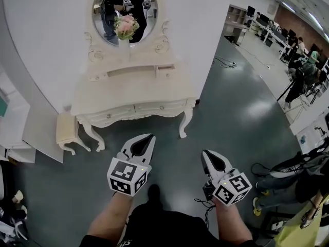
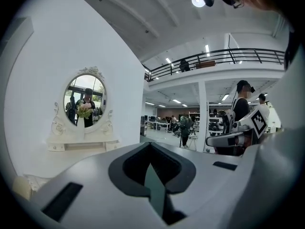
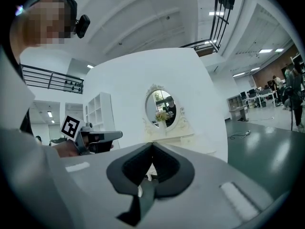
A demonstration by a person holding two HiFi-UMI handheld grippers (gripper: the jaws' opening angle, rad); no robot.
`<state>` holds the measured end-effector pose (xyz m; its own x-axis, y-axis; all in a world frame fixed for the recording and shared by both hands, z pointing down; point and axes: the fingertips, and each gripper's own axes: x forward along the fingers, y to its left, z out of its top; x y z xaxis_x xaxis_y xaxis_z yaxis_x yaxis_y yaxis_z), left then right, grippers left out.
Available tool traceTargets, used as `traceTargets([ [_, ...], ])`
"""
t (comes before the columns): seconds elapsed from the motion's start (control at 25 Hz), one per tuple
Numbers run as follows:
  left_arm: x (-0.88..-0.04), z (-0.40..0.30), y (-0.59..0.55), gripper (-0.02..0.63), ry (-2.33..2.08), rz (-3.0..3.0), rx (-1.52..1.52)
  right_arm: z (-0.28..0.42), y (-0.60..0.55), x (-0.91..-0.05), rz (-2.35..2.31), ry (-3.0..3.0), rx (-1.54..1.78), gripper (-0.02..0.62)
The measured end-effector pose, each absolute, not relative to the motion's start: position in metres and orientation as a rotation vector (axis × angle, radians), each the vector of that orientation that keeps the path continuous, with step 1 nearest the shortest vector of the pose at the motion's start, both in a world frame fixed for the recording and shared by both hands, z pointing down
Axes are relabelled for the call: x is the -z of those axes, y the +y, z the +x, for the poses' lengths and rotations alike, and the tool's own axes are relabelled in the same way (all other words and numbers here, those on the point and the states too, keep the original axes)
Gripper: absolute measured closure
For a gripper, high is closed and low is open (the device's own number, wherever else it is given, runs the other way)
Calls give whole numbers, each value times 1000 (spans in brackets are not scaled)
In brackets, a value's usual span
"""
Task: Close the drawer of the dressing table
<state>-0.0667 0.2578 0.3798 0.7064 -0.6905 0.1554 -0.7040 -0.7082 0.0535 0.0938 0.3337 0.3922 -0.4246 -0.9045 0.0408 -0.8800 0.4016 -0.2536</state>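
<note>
The cream dressing table [image 1: 128, 94] stands against a white wall ahead of me, with an oval mirror [image 1: 125, 4] and a bunch of pink flowers [image 1: 126, 27] on it. Its small upper right drawer [image 1: 165, 70] seems to stick out a little; the two wide front drawers [image 1: 134, 110] look flush. My left gripper [image 1: 149, 137] and right gripper [image 1: 205, 153] hover over the floor well short of the table, both shut and empty. The table also shows far off in the left gripper view [image 2: 81, 144] and in the right gripper view [image 3: 171, 135].
A small cream stool [image 1: 67, 129] stands left of the table by white panels [image 1: 20, 122]. A cable [image 1: 226, 63] lies on the grey floor to the right. People and equipment [image 1: 303, 76] fill the right side, with bags and cables [image 1: 288, 174] near my right arm.
</note>
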Motion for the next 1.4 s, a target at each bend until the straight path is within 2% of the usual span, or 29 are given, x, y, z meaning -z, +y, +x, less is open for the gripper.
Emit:
traceTargets([
  [0.76, -390, -108, 83, 598, -1122, 2745, -194, 43, 148, -391, -1608, 2573, 420, 586],
  [1.4, -402, -77, -19, 600, -1192, 2685, -238, 79, 28, -401, -1486, 2595, 452, 584],
])
